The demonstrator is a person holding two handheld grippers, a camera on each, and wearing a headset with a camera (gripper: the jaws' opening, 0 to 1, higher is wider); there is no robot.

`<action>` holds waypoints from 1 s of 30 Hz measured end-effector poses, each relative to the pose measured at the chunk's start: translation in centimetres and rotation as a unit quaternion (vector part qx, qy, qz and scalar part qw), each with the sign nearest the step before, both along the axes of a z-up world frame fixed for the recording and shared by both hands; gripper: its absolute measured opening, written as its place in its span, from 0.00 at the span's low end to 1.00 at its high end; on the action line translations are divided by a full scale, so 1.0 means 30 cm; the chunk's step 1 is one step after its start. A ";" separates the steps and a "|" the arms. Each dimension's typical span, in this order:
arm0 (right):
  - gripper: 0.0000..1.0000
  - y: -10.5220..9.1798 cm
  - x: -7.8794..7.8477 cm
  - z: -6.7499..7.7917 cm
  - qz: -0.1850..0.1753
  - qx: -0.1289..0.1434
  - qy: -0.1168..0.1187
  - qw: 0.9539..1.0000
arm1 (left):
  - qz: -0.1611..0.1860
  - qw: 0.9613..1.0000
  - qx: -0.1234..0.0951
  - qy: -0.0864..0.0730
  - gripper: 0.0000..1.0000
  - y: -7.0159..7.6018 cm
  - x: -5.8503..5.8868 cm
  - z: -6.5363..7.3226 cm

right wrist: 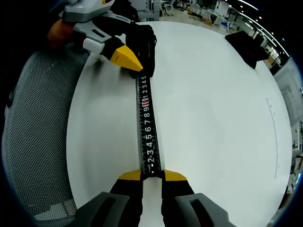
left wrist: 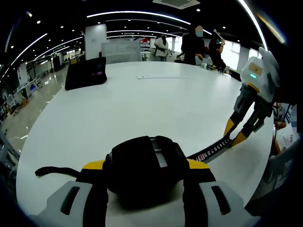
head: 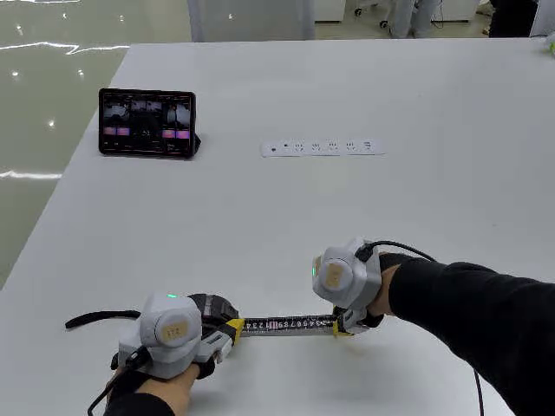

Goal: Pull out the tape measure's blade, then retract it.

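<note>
A black tape measure case [left wrist: 144,170] sits between the yellow-tipped jaws of my left gripper [head: 227,332], which is shut on it near the table's front edge. Its blade [right wrist: 146,125] with printed numbers runs out about fifteen centimetres across the white table [head: 286,217]. My right gripper [right wrist: 151,176] is shut on the blade's end. In the head view the blade [head: 286,325] spans between the case [head: 217,309] and the right gripper [head: 342,328]. A black wrist strap [head: 100,318] trails left of the case.
A dark tablet [head: 146,122] stands propped at the back left. A white power strip [head: 322,147] lies in the middle of the table. Several people [left wrist: 194,42] stand beyond the far edge.
</note>
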State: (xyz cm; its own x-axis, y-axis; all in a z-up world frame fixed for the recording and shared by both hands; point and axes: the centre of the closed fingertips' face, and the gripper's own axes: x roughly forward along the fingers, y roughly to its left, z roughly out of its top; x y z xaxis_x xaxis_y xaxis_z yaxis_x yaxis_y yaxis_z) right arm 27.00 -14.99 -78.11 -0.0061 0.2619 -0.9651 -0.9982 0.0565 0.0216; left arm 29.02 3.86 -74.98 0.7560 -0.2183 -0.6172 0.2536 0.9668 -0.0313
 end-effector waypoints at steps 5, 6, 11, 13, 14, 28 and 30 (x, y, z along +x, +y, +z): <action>0.11 0.008 0.001 0.000 -0.002 0.002 -0.001 1.000 | 0.000 1.000 -0.003 0.000 0.60 0.001 0.000 0.001; 0.11 0.010 0.001 0.000 -0.004 0.003 0.000 1.000 | 0.000 1.000 -0.003 0.001 0.60 0.001 -0.001 0.001; 0.11 0.018 0.001 0.001 -0.007 0.001 -0.001 1.000 | 0.000 1.000 -0.003 0.002 0.60 0.002 0.000 0.001; 0.11 0.022 0.002 0.001 -0.011 0.000 0.001 1.000 | 0.000 1.000 -0.004 0.002 0.60 0.001 0.000 0.001; 0.11 0.025 0.002 0.001 -0.011 -0.002 0.001 1.000 | 0.000 1.000 -0.004 0.002 0.60 0.001 0.000 0.001; 0.11 0.058 0.003 0.000 -0.020 -0.015 0.000 1.000 | 0.002 1.000 -0.008 0.004 0.60 0.001 0.000 -0.001; 0.11 0.062 0.003 0.000 -0.022 -0.012 -0.001 1.000 | 0.002 1.000 -0.008 0.004 0.60 0.001 0.000 -0.001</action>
State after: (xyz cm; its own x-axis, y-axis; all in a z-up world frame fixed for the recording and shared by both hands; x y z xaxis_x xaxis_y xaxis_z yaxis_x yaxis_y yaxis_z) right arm 27.09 -13.12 -78.10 0.0058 0.2382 -0.9712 -0.9948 0.0999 0.0185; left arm 29.01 3.90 -75.02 0.7522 -0.2251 -0.6193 0.2496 0.9671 -0.0483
